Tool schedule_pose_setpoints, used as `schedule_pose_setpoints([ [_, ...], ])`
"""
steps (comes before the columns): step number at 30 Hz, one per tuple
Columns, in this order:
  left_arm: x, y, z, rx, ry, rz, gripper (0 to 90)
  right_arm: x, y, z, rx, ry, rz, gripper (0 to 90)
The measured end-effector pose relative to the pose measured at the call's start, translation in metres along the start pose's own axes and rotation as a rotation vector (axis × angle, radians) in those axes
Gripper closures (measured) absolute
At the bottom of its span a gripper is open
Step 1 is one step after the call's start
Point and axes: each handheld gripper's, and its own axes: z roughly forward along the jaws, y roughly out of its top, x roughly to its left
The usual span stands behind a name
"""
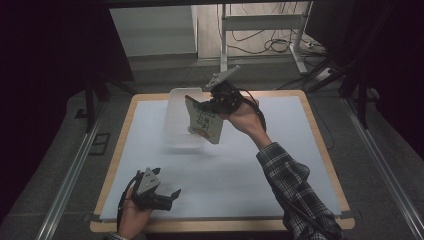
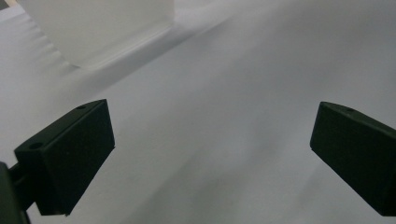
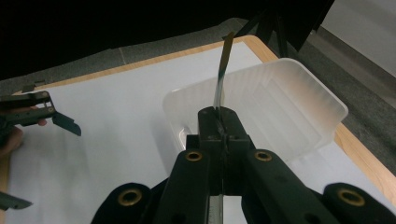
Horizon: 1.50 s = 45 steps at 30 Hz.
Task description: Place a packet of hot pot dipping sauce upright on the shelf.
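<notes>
Dim room, dark surround. Light falls from above onto the white sheet-covered wooden table [image 1: 150,150], soft shadows at its near edge. Left gripper view: translucent plastic tub [image 2: 100,28] hazy, black jaws blurred, close foreground soft.

Two hands are holding two grippers over the table.

The left gripper [image 1: 167,196] is sitting at the bottom left of the high view, with its jaws standing wide apart and nothing between them. The right gripper [image 1: 204,106] is up near the top middle, its sleeved arm reaching in from the bottom right, jaws squeezing tight on a thin packet [image 1: 204,122].
</notes>
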Motion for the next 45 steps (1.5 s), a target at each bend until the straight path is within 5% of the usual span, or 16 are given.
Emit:
schedule_pose_setpoints([
  [23, 0.0, 0.0, 0.001, 0.001, -0.003, 0.001, 0.0, 0.011, 0.032, 0.048, -0.031, 0.051, -0.011, 89.3],
  [45, -0.001, 0.0, 0.002, 0.014, -0.003, 0.009, 0.0, -0.001, 0.013, 0.065, 0.049, 0.031, 0.025, 89.0],
])
